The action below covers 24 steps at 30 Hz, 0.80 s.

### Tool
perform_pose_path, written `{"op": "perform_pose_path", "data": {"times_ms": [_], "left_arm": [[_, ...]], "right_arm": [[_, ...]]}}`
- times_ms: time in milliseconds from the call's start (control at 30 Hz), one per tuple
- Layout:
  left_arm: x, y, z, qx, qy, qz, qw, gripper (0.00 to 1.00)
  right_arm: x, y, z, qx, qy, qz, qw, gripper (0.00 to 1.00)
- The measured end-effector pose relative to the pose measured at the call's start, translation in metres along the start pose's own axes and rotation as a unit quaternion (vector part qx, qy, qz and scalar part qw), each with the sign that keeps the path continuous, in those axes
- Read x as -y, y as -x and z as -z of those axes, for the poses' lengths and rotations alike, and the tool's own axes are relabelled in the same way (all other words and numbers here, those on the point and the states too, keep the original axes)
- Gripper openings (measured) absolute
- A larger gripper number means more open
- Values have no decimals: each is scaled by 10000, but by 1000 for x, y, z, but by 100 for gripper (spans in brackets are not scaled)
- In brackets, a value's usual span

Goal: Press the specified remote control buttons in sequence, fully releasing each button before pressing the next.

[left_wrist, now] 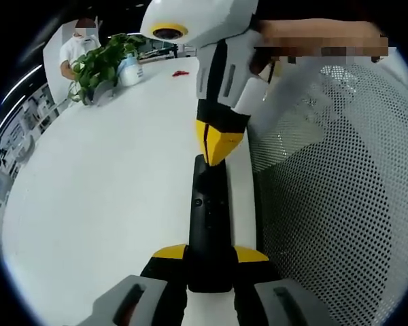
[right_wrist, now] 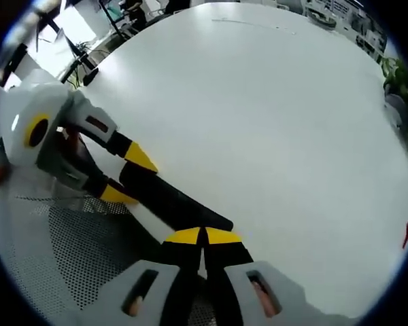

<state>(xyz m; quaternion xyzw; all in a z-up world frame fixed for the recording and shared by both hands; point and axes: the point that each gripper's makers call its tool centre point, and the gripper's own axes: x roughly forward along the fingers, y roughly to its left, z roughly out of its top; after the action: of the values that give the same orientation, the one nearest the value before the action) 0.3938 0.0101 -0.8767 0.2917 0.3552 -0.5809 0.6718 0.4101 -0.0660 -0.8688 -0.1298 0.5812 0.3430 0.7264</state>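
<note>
White table (left_wrist: 109,176) seen as work surface, perforated chair mesh (left_wrist: 340,204) beside table edge. Black remote (left_wrist: 209,231) laid at that edge, near end clamped between left gripper (left_wrist: 211,261) jaws. Right gripper (right_wrist: 202,238) jaws closed together, tips on remote's far end. Beyond remote: potted plant (left_wrist: 102,64), white bottle (left_wrist: 129,71), seated person (left_wrist: 78,44).

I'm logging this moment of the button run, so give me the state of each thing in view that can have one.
remote control: black, lying flat at the white table edge, gripped at one end.
left gripper: shut on the remote control's near end.
right gripper: fingers closed together, tips on the remote control's far end, pressing.
potted plant: upright at the far side of the table.
white bottle: upright beside the plant.
</note>
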Motion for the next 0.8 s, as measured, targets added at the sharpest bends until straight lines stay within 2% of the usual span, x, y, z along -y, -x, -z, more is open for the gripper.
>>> {"op": "perform_pose_path", "data": {"times_ms": [467, 533, 667, 733, 800], "left_arm": [[0, 0, 1, 1, 17, 2, 10000, 24], [0, 0, 1, 1, 17, 3, 10000, 24], [0, 0, 1, 7, 21, -9, 10000, 24], [0, 0, 0, 10, 17, -12, 10000, 24], [0, 0, 0, 10, 9, -18, 10000, 25]], "right_arm": [[-1, -1, 0, 46, 106, 4, 9999, 0], [0, -1, -1, 130, -180, -38, 9997, 0], [-1, -2, -1, 141, -253, -32, 9996, 0], [0, -2, -2, 76, 171, 152, 9997, 0], [-3, -2, -2, 37, 224, 222, 9995, 0]]}}
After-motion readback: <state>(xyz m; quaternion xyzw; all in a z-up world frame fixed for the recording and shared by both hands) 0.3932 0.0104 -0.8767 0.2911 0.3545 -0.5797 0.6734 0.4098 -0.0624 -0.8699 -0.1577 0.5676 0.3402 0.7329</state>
